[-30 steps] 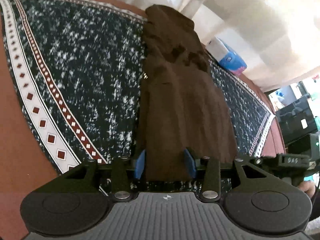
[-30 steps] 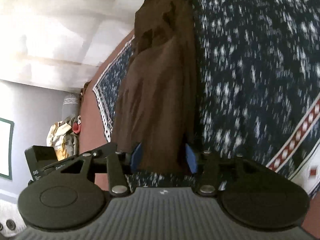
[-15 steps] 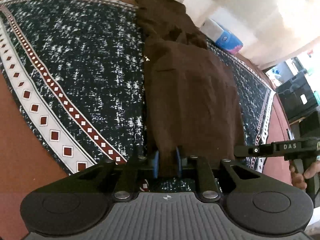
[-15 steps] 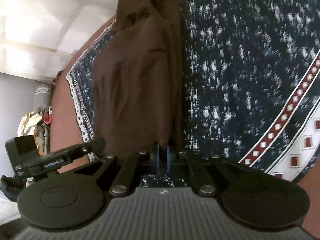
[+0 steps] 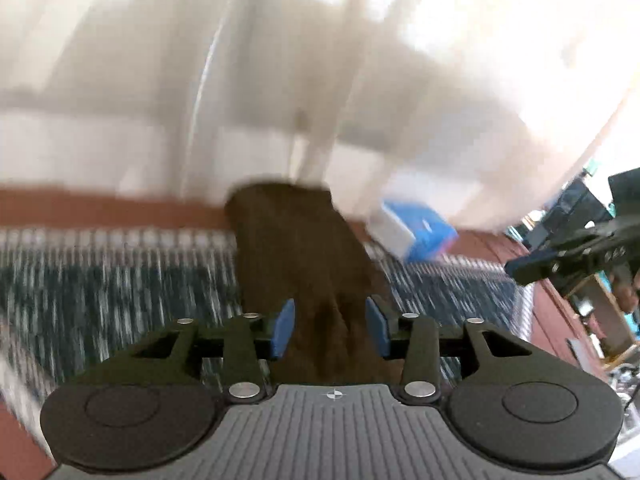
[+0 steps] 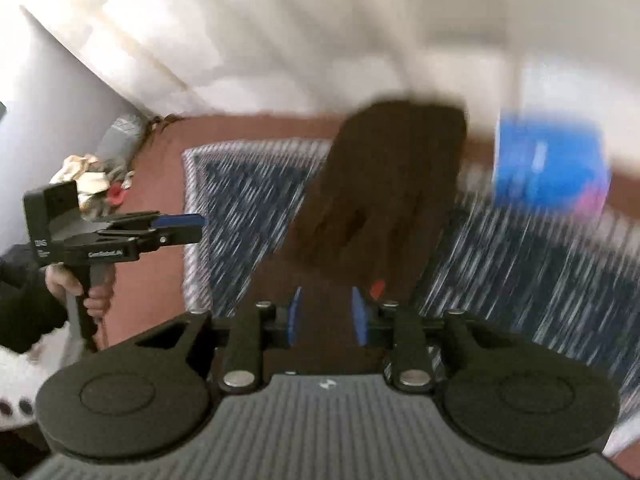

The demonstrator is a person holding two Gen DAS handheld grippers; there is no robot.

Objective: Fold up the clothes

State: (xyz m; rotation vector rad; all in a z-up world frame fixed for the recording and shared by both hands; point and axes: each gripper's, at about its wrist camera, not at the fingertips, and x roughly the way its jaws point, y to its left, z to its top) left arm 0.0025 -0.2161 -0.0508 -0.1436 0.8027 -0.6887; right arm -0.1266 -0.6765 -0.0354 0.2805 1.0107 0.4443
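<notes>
The brown garment lies lengthwise on the dark patterned bedspread, and both views are blurred by motion. My left gripper is up above the bed. Its jaws are opening, with brown cloth in the gap and the blue pads standing off it. My right gripper also has opening jaws, and the garment, now bunched in folds, runs away from the gap between them. Each gripper shows in the other's view: the right gripper at the right edge, the left gripper at the left, held by a hand.
A blue and white pack sits at the bed's far edge beside the garment, also seen as the pack. Pale curtains hang behind the bed. A heap of crumpled things lies off the bedspread's left corner. Furniture stands at the right edge.
Both grippers shut on the garment's near hem, then rose and swung toward its far end. Their jaws now stand apart again, and the garment looks shorter and bunched.
</notes>
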